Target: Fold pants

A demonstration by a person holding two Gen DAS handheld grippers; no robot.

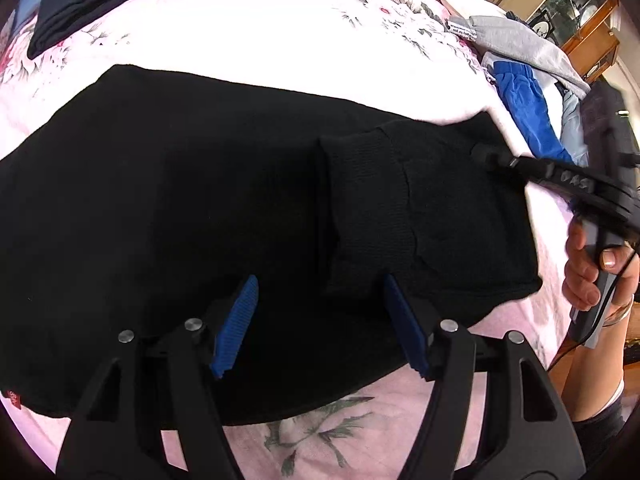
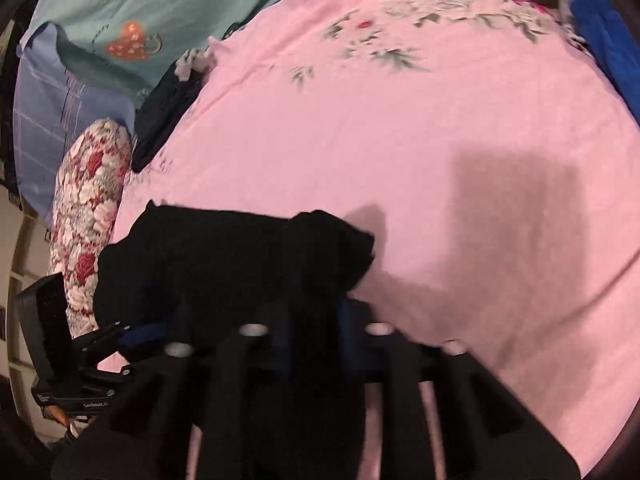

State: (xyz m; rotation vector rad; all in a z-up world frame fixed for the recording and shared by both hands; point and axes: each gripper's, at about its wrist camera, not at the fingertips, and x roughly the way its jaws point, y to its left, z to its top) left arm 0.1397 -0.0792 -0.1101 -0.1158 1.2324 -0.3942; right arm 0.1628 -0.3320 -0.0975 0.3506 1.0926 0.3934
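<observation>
The black pants (image 1: pixel 200 208) lie folded across the pink floral bedspread (image 1: pixel 280 40), with a ribbed cuff (image 1: pixel 368 200) laid over the top at the right. My left gripper (image 1: pixel 320 320) is open, its blue pads (image 1: pixel 236 328) hovering over the near edge of the pants. My right gripper (image 1: pixel 486 156) comes in from the right and pinches the far right corner of the pants. In the right wrist view it (image 2: pixel 316 336) is shut on a bunch of the black fabric (image 2: pixel 240 256). The left gripper (image 2: pixel 100 344) shows at the lower left there.
A dark folded garment (image 1: pixel 92 0) lies at the far left of the bed. A pile of grey (image 1: pixel 516 40) and blue clothes (image 1: pixel 524 108) sits at the right edge. A floral pillow (image 2: pixel 88 208) and teal bedding (image 2: pixel 132 12) lie at the left.
</observation>
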